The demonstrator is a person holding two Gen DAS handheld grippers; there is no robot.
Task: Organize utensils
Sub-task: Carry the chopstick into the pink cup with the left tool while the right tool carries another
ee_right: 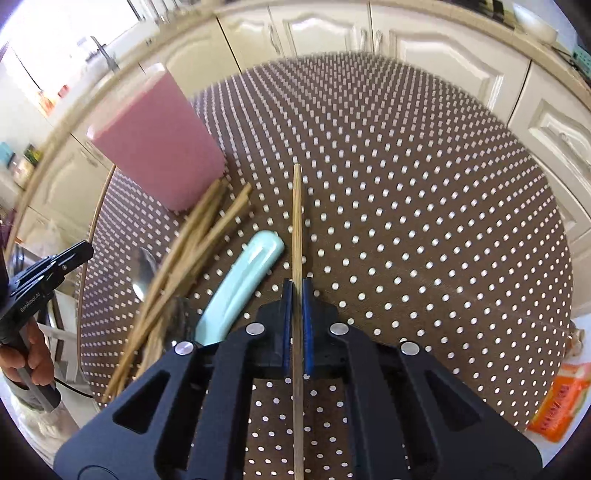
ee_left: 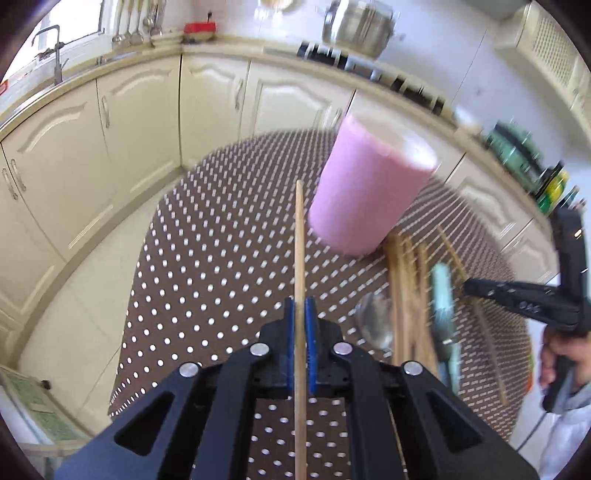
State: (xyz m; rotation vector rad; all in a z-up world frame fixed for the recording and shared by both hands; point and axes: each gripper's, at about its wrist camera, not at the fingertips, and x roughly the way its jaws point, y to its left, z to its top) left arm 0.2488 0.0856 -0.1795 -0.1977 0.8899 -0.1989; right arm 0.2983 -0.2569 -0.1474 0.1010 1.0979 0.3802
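Observation:
My left gripper (ee_left: 300,306) is shut on a wooden chopstick (ee_left: 300,236) that runs straight forward between its blue pads, above the dotted table. My right gripper (ee_right: 297,286) is shut on another wooden chopstick (ee_right: 297,221) in the same way. A pink cup (ee_left: 365,192) stands upright on the table ahead of the left gripper; in the right wrist view the pink cup (ee_right: 159,136) is at the upper left. Beside it lie several more chopsticks (ee_right: 192,243), a pale green handle (ee_right: 240,284) and a metal spoon (ee_left: 375,321). The right gripper (ee_left: 476,288) shows at the right edge of the left wrist view.
The round table has a brown cloth with white dots (ee_right: 406,221). Cream kitchen cabinets (ee_left: 140,110) curve behind it, with a sink tap (ee_left: 55,48) and a steel pot (ee_left: 356,26) on the counter. An orange packet (ee_right: 557,402) lies off the table's right edge.

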